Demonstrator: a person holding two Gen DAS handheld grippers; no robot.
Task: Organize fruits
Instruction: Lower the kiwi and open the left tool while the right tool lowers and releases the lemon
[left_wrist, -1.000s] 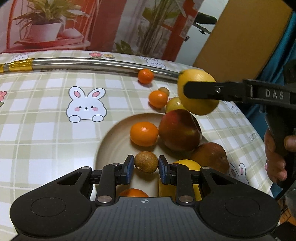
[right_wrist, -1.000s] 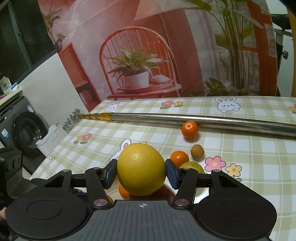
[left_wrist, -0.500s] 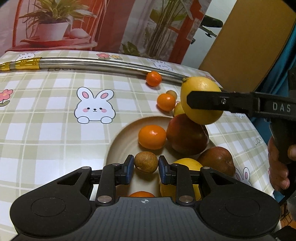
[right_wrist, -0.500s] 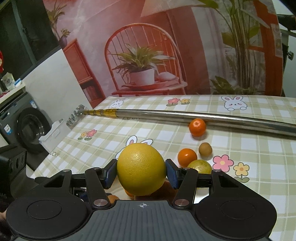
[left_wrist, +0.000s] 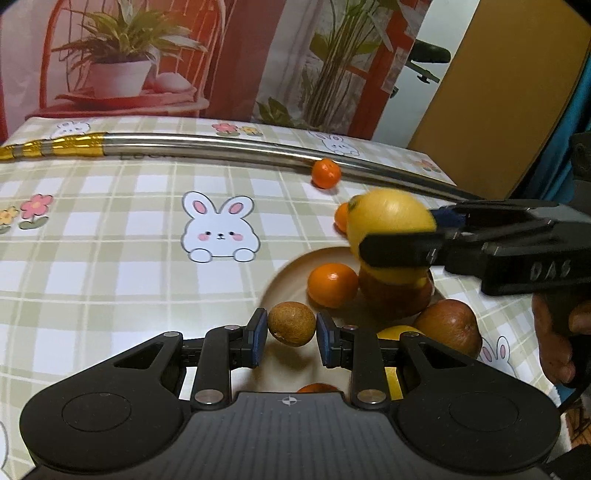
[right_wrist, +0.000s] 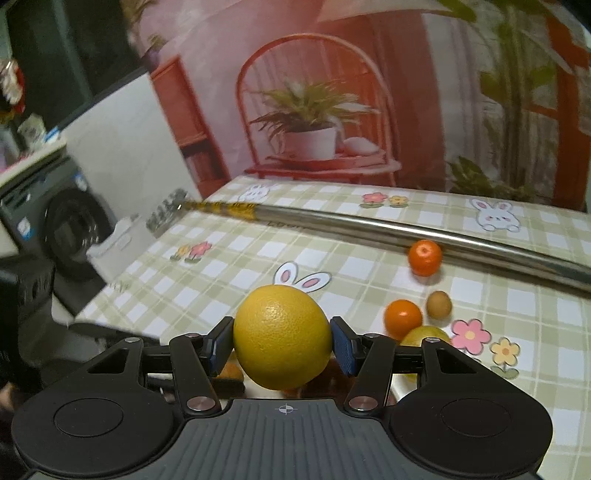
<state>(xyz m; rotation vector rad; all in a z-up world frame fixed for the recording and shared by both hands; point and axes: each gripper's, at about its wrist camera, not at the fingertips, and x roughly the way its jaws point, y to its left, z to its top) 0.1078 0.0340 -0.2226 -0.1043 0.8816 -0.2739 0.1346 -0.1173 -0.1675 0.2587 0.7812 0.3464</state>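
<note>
Mid-placing: left gripper (left_wrist: 291, 334) jaws clamp a small brown fruit (left_wrist: 291, 324), right gripper (right_wrist: 282, 345) jaws a yellow citrus (right_wrist: 282, 341); next, release onto the plate (left_wrist: 288, 284).

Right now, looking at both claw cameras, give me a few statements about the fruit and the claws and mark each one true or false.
1. The left claw is shut on a small brown fruit. True.
2. The right claw is empty. False: it grips a large yellow citrus.
3. A small orange lies on the tablecloth right beside the metal pole. True.
4. The plate holds no fruit. False: an orange and red-brown fruits sit in it.
5. The tablecloth is plain white. False: it is checked, with bunnies and flowers.
</note>
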